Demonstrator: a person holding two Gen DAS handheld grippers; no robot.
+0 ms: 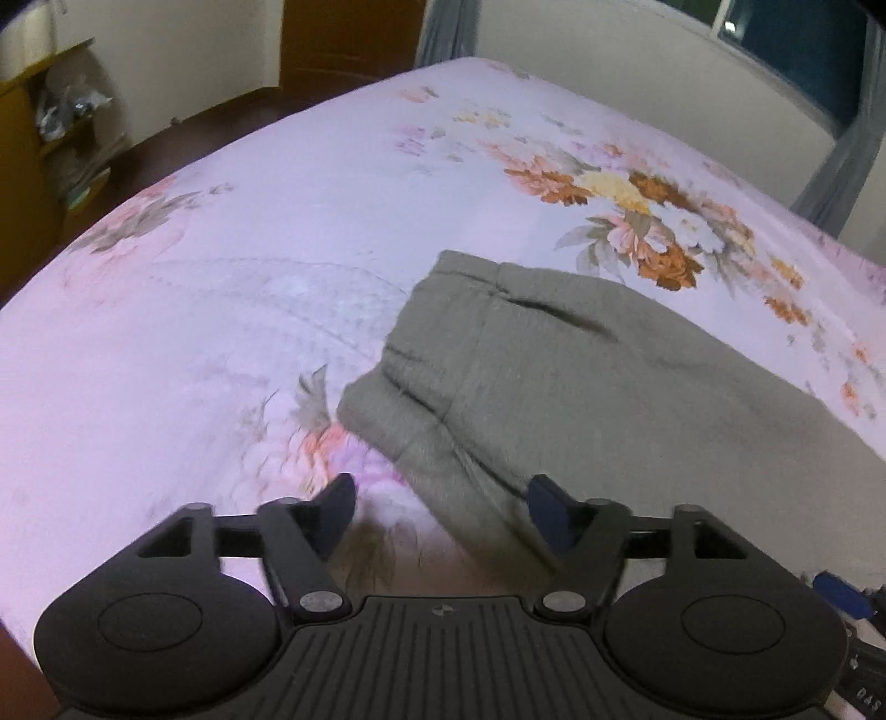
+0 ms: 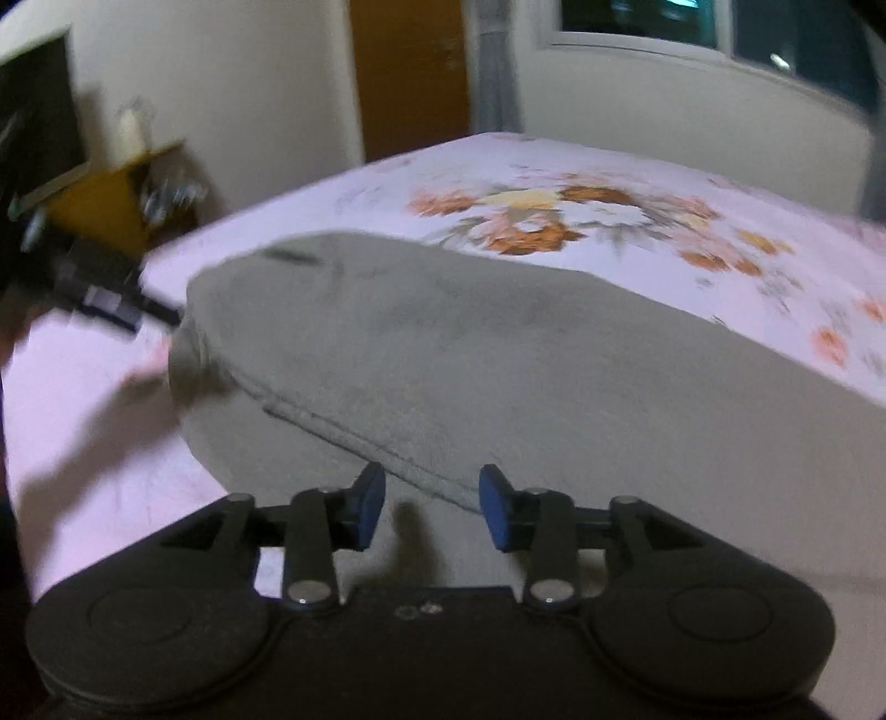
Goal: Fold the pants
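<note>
Grey pants [image 1: 531, 365] lie on a bed with a pink floral cover [image 1: 221, 288]; the waistband end is at the far left of the garment. My left gripper [image 1: 440, 509] is open just above the near left edge of the pants, holding nothing. In the right wrist view the pants [image 2: 470, 354] spread across the bed, a seam running toward my right gripper [image 2: 432, 507], which is open and empty just above the near edge. The left gripper [image 2: 105, 302] shows blurred at the pants' left end.
The bed cover [image 2: 609, 183] fills most of both views. A yellow-brown shelf unit [image 1: 39, 144] with clutter stands at the left. A wooden door [image 2: 410, 77], a window [image 2: 692, 27] and grey curtains [image 1: 847, 160] lie beyond the bed.
</note>
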